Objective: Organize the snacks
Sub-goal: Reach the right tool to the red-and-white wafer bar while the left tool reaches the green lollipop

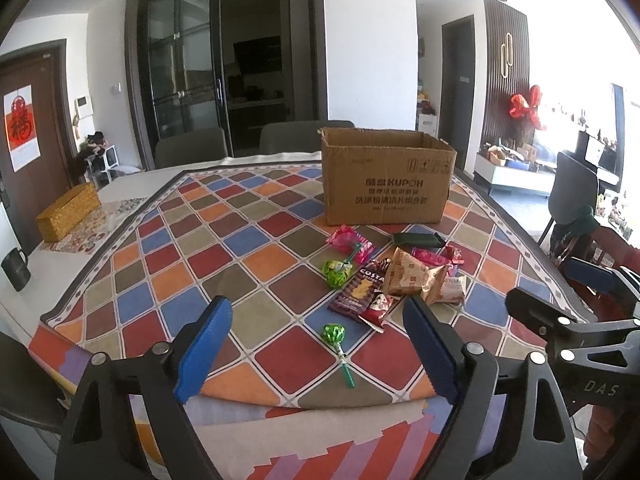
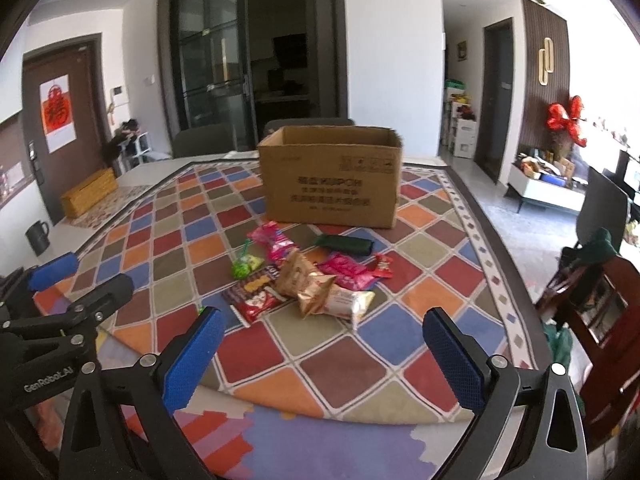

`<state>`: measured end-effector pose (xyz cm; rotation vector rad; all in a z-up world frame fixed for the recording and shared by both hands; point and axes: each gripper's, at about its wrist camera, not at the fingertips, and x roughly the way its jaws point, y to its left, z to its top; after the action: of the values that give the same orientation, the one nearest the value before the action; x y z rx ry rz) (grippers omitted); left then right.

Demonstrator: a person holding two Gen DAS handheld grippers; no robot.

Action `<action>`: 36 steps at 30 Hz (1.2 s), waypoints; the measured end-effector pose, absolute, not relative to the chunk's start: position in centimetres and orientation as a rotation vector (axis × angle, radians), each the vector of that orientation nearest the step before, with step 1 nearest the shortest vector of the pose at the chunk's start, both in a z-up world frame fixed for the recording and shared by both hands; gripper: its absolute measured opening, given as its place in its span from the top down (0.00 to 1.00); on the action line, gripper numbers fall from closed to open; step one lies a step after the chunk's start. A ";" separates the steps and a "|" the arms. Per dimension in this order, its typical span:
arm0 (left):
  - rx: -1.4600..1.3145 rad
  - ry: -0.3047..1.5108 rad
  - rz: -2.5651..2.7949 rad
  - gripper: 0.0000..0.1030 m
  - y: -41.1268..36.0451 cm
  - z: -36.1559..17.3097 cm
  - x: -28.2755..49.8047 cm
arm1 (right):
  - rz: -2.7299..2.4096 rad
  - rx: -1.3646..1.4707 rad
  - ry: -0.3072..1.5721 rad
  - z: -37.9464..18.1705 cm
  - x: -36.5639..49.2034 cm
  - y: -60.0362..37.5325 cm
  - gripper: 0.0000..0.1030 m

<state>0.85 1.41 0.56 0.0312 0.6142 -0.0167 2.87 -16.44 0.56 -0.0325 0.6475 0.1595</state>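
Snacks point(image 1: 394, 278) lie in a loose heap on the checkered cloth point(image 1: 224, 248), just in front of the open cardboard box point(image 1: 386, 182), which stands upright with its flaps out of the way, presumably so the packets can be dropped straight in; a green lollipop point(image 1: 335, 336) rests apart from the heap, nearer the table edge, with a second one point(image 1: 338, 271) at the heap's left side; the left gripper point(image 1: 316, 348) hangs above the near edge with its jaws apart and nothing between the blue pads, aimed down at the lone lollipop as if it were the first pick; the right gripper point(image 2: 324, 356) waits alongside, jaws likewise wide and empty, pointed at the tan and white packets point(image 2: 332, 292); both hold back from the pile, which I take to mean that sorting has not begun; the dark green pouch point(image 1: 418, 239) lies closest to the box, nearly touching its shadow; a woven yellow case point(image 1: 68, 212) and a dark mug point(image 1: 16, 270) sit far left, clear of the work.
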 end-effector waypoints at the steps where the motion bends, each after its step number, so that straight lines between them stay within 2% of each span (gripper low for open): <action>1: 0.031 0.618 -0.019 0.19 1.5 0.4 1.0 | 0.168 -0.035 0.655 0.4 3.1 -16.3 0.05; 14: 0.025 0.713 -0.077 0.39 2.5 -2.6 4.2 | 0.277 -0.046 0.764 -1.9 7.6 -13.0 0.26; 20: 0.009 0.768 -0.105 0.44 2.7 -4.2 5.8 | 0.325 -0.012 0.844 -3.7 9.7 -12.0 0.35; 28: -0.013 0.835 -0.137 0.46 3.3 -6.3 7.7 | 0.345 0.048 0.930 -5.9 12.2 -11.2 0.40; 32: -0.015 0.863 -0.152 0.53 3.3 -7.1 8.3 | 0.352 0.069 0.963 -6.9 13.1 -10.7 0.42; 36: -0.026 0.895 -0.179 0.54 3.2 -8.0 8.8 | 0.346 0.075 0.986 -7.9 14.0 -10.3 0.45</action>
<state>8.76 3.15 -8.03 -0.0264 0.8954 -0.1789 13.98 -10.28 -7.86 0.0748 0.9864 0.3463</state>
